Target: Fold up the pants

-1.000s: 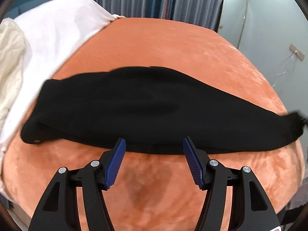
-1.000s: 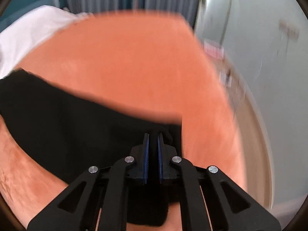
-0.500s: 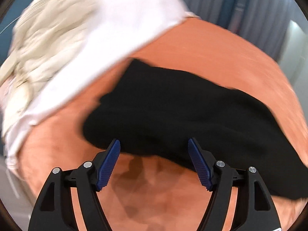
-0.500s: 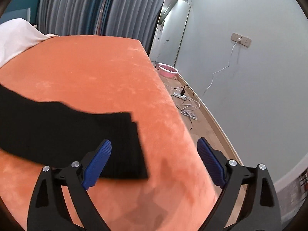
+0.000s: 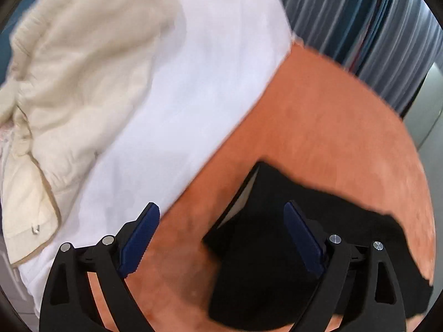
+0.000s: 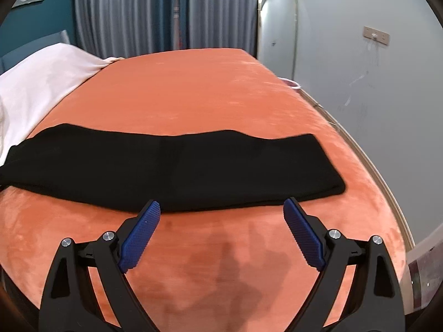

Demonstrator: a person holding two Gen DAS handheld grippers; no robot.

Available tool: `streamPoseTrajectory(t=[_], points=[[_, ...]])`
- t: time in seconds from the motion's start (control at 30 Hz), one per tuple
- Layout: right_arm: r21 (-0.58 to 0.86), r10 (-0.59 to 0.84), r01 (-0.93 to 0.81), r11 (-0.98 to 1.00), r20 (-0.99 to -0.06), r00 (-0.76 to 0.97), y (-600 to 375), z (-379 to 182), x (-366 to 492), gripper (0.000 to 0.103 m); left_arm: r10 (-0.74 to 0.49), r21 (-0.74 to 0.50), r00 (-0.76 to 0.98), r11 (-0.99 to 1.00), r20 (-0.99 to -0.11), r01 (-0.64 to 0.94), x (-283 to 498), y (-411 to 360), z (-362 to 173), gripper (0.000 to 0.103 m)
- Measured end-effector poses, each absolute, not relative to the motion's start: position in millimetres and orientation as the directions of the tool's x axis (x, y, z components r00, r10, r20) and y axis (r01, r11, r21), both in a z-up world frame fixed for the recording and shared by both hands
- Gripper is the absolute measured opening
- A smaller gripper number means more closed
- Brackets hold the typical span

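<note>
Black pants (image 6: 171, 166) laid flat as one long band across the orange bed cover (image 6: 193, 94), long axis running left to right in the right wrist view, already doubled leg on leg. One squared end toward the right edge of the bed, the other end toward the left by the white sheet (image 6: 41, 83). Near long edge lying just ahead of the right gripper (image 6: 221, 215), apart from both blue pads (image 6: 139, 235); jaws spread wide, holding nothing.

In the left wrist view, blurred: left end of the pants (image 5: 263, 262) partly inside the span of the left gripper (image 5: 221, 221), jaws likewise spread wide, right pad (image 5: 303, 238) over the black cloth, left pad over bare orange cover (image 5: 332, 138). Contact with the cloth impossible to judge. A pale strip showing at the fabric's far edge there.

Plush orange cover over the whole bed. Beyond: grey pleated curtains (image 6: 138, 13), teal wall, tall mirror (image 6: 277, 27) leaning on a pale wall, wall socket (image 6: 376, 36) with trailing cord.

Left of the pants: white sheet (image 5: 193, 83) and, over it, a cream quilted garment (image 5: 69, 83), both clear of the black cloth.
</note>
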State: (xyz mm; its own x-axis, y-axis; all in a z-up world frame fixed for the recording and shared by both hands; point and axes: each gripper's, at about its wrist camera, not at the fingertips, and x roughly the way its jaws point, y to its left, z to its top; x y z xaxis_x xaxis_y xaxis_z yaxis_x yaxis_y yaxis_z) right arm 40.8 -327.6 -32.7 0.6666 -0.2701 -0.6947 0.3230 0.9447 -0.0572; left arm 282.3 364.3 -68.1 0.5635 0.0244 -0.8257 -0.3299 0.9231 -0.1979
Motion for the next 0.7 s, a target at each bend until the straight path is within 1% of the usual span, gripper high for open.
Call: streamPoseTrajectory(t=[0.03,0.1,0.13,0.2,0.27,0.33,0.43,0.47,0.5,0.53,0.57,0.63,0.67,0.7], points=[[-0.022,-0.224,0.296,0.955,-0.710,0.668,-313.1,-34.1,46.5,0.089,-0.023,-0.234,0.541,0.917,-0.841,-0.324,273.2,369.1,-75.7,0.088],[0.035,-0.129,0.226,0.974,-0.730,0.671,-286.7,-34.9,56.4,0.089,-0.126,-0.333,0.540,0.892,-0.832,-0.306,248.7,372.8,-86.2,0.088],[0.034,-0.089,0.166,0.986,-0.732,0.676,-263.6,-35.5,64.2,0.089,-0.226,-0.426,0.528,0.856,-0.819,-0.293,228.1,374.9,-97.2,0.088],[-0.014,-0.075,0.095,0.995,-0.732,0.677,-229.3,-37.1,71.5,0.089,-0.339,-0.521,0.490,0.800,-0.803,-0.299,209.9,379.1,-112.3,0.088],[-0.065,-0.051,0.005,0.998,-0.736,0.675,-191.0,-42.5,84.0,0.089,-0.483,-0.641,0.444,0.690,-0.754,-0.337,195.2,381.9,-129.4,0.088],[-0.071,-0.016,-0.054,0.996,-0.741,0.671,-164.9,-46.9,90.7,0.089,-0.630,-0.751,0.408,0.540,-0.660,-0.380,194.7,384.7,-146.5,0.087],[-0.056,0.036,-0.115,0.992,-0.743,0.669,-122.2,-48.6,84.8,0.089,-0.706,-0.800,0.406,0.399,-0.580,-0.449,207.7,391.2,-160.5,0.087],[-0.054,0.045,-0.127,0.990,-0.745,0.666,-115.1,-49.4,83.6,0.089,-0.725,-0.810,0.417,0.339,-0.549,-0.478,213.4,394.5,-165.7,0.084],[-0.056,0.047,-0.134,0.989,-0.745,0.665,-109.6,-49.9,81.6,0.089,-0.731,-0.817,0.431,0.302,-0.529,-0.492,214.9,398.1,-168.1,0.052],[-0.059,0.051,-0.142,0.988,-0.748,0.662,-104.0,-51.1,78.5,0.089,-0.737,-0.825,0.445,0.269,-0.509,-0.498,220.4,398.8,-169.2,0.024],[-0.063,0.049,-0.144,0.988,-0.751,0.659,-98.5,-55.3,72.4,0.089,-0.740,-0.823,0.431,0.290,-0.516,-0.488,229.7,398.4,-166.3,0.005],[-0.082,0.029,-0.138,0.987,-0.755,0.655,-93.8,-58.2,65.6,0.089,-0.709,-0.825,0.442,0.379,-0.550,-0.420,247.8,392.3,-140.4,0.004],[-0.090,0.019,-0.133,0.987,-0.757,0.653,-93.2,-59.7,63.7,0.089,-0.679,-0.817,0.456,0.462,-0.576,-0.345,258.3,384.9,-116.8,0.004],[-0.099,0.007,-0.126,0.987,-0.757,0.653,-90.7,-61.3,63.1,0.089,-0.643,-0.805,0.498,0.541,-0.582,-0.243,269.7,377.5,-86.0,0.004]])
